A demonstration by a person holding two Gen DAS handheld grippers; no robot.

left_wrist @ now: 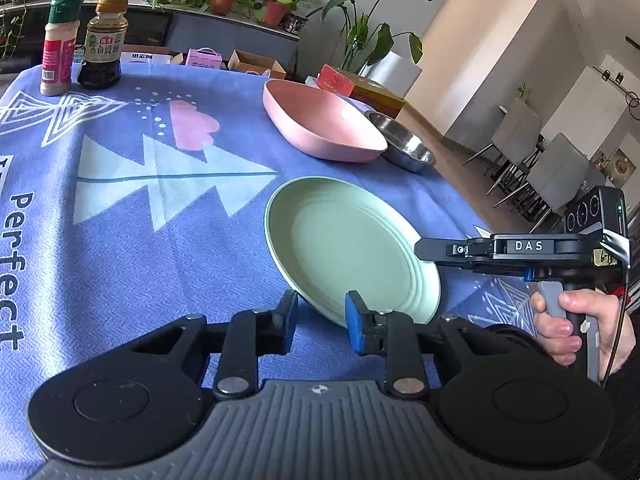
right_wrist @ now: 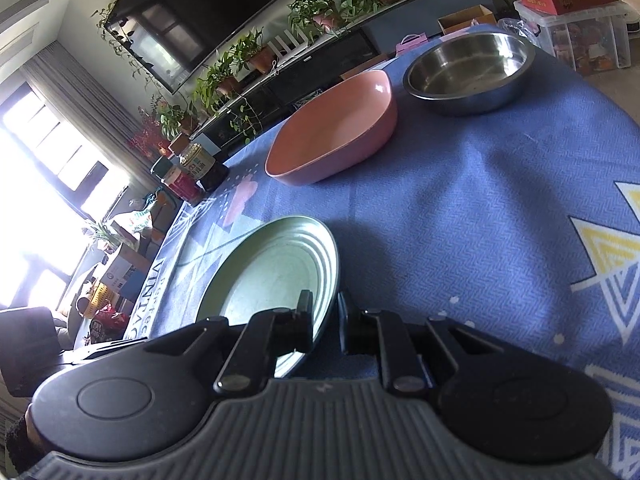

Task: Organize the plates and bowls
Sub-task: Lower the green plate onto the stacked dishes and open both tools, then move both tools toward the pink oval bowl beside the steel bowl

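Observation:
A pale green plate (left_wrist: 352, 240) is tilted above the blue patterned tablecloth (left_wrist: 120, 240). My left gripper (left_wrist: 322, 316) is open, and the plate's near rim passes through the gap between its pads without being pinched. My right gripper (left_wrist: 420, 250) reaches in from the right, held by a hand (left_wrist: 568, 320). In the right wrist view the right gripper (right_wrist: 325, 320) is shut on the rim of the green plate (right_wrist: 272, 272). A pink oval bowl (left_wrist: 320, 120) (right_wrist: 340, 128) and a steel bowl (left_wrist: 404, 140) (right_wrist: 468, 76) stand beyond the plate.
Two seasoning bottles (left_wrist: 58, 44) (left_wrist: 102, 40) stand at the far left corner of the cloth. The table's right edge runs just past the steel bowl. Boxes, potted plants and chairs lie beyond the table.

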